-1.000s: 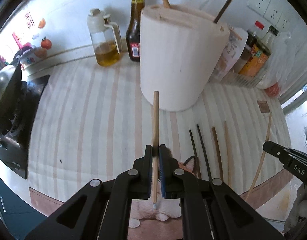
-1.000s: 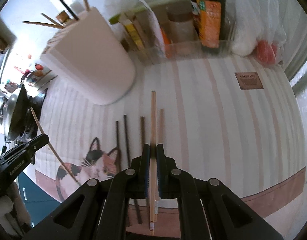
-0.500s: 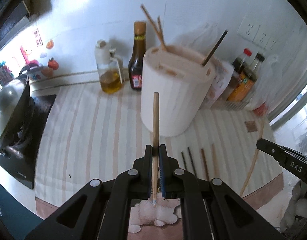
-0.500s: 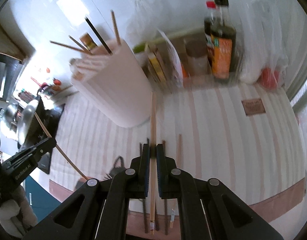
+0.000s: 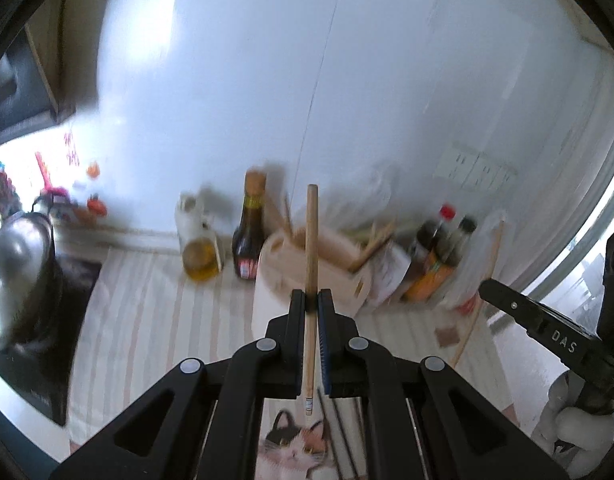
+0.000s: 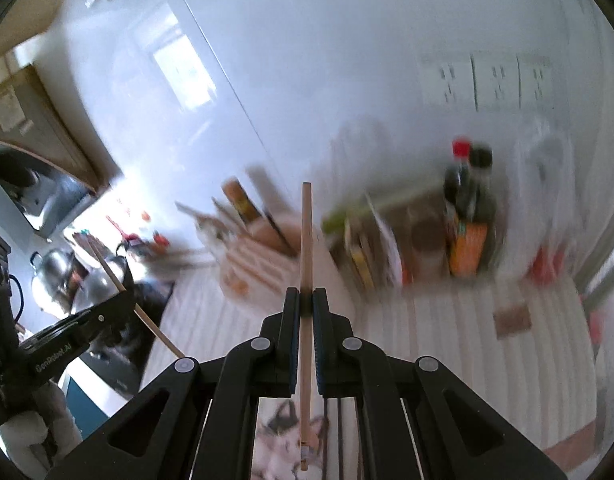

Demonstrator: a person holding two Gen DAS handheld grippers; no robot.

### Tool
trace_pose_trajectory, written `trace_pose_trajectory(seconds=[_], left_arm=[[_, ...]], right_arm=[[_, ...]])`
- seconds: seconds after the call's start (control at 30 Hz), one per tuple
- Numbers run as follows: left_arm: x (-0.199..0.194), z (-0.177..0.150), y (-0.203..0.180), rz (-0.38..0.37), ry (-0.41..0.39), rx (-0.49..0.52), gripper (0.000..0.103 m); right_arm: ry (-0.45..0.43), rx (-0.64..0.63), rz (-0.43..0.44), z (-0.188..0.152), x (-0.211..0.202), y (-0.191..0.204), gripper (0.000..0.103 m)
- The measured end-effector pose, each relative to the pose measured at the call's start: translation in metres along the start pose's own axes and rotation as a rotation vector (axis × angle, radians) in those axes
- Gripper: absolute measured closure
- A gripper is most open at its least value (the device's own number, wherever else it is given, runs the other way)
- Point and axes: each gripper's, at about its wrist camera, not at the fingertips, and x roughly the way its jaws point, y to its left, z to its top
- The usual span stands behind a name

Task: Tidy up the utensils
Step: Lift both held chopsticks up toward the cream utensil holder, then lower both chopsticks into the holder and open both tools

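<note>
striped mat [image 5: 155,320] | holder [image 5: 275,280], bottles [image 5: 249,236], chopsticks [image 5: 343,432]

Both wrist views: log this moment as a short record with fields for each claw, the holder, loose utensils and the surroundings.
left claw: shut on a wooden chopstick, held along the fingers
right claw: shut on a second wooden chopstick
holder: pale round chopstick holder on the striped mat, several sticks already in it
loose utensils: dark chopsticks lie on the mat by the cat print
surroundings: oil jug, sauce bottle, metal pot at left
</note>
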Motion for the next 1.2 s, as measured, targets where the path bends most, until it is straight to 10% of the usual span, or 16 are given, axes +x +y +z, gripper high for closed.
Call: trace_pose_trajectory(seconds=[0.43,1.2], left_arm=[[-0.005,0.089,-0.012,0.013,-0.147,0.060,0.099],[0.125,0.137,-0.008,-0.007,-0.062,0.074,0.099]], right_arm=[[-0.211,-0.027,-0.054,0.107,-0.008,0.023,0.097],[-0.304,0.051,-0.036,0.131,0.113,0.019,0.097]])
